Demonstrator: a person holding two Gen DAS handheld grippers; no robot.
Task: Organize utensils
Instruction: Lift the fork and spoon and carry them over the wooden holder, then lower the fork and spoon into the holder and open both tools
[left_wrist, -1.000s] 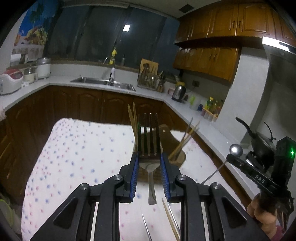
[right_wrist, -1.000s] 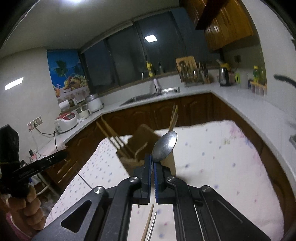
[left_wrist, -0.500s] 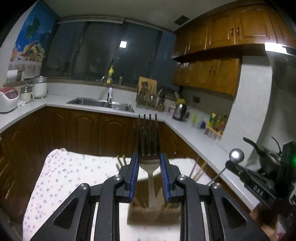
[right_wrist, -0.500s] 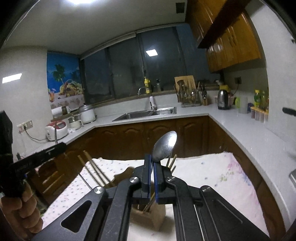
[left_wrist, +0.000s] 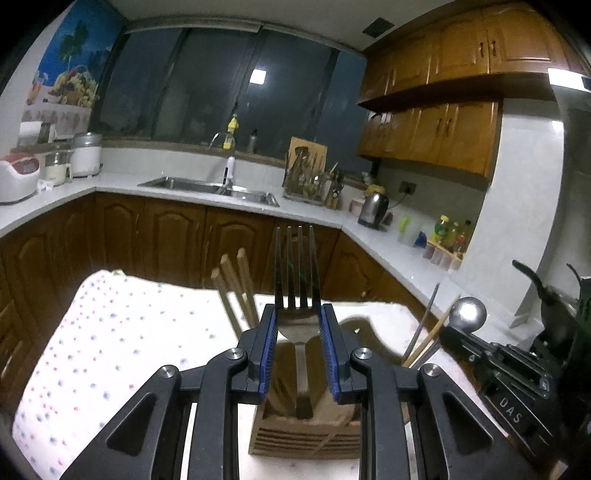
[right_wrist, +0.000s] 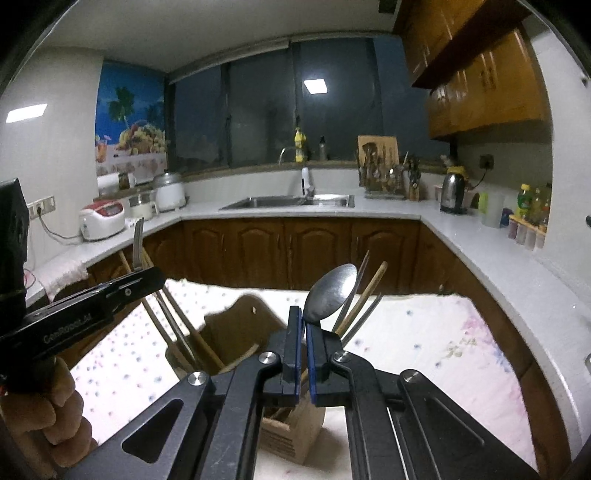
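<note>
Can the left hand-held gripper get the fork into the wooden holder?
Probably yes. The left hand-held gripper holds the fork upright, right above the holder. The slot under the handle looks free; the chopsticks stand off to the side.

The fork (left_wrist: 297, 295) and spoon (right_wrist: 330, 293) are polished, reflective metal. The utensil holder (left_wrist: 306, 432) at six o'clock is matt, ribbed wood, holding wooden chopsticks (left_wrist: 236, 291). The dotted tablecloth (left_wrist: 110, 347) is soft cloth. The cabinets (left_wrist: 424, 136) at two o'clock are glossy varnished wood.
</note>
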